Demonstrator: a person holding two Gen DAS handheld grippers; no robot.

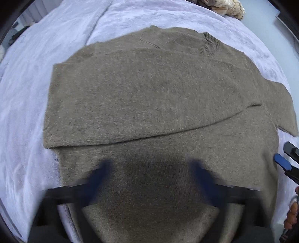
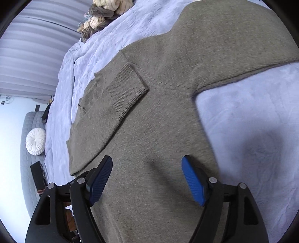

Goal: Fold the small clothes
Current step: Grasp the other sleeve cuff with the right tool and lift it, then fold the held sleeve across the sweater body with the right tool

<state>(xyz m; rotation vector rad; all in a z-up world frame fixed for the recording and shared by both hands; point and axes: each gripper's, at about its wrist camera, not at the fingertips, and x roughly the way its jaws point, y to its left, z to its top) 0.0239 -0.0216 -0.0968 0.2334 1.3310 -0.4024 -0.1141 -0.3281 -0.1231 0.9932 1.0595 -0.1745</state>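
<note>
An olive-brown knit sweater (image 1: 160, 97) lies flat on a pale lilac blanket (image 1: 28, 112). One sleeve is folded across its body, and its ribbed collar (image 1: 211, 44) is at the top right. My left gripper (image 1: 149, 168) hovers over the lower part of the sweater; its blurred blue fingers stand wide open with nothing held. In the right wrist view the folded sleeve ends in a ribbed cuff (image 2: 129, 84) lying on the sweater (image 2: 168, 121). My right gripper (image 2: 147, 160) is open above the sweater, gripping nothing. Its blue pad (image 1: 283, 161) shows at the right edge of the left wrist view.
A heap of beige and brown clothes (image 2: 101, 16) lies at the far end of the blanket (image 2: 252, 112). A white round cushion (image 2: 35, 141) rests on a grey quilted sofa (image 2: 26, 168) beyond the bed's edge. Part of a hand (image 1: 291, 215) shows at the right.
</note>
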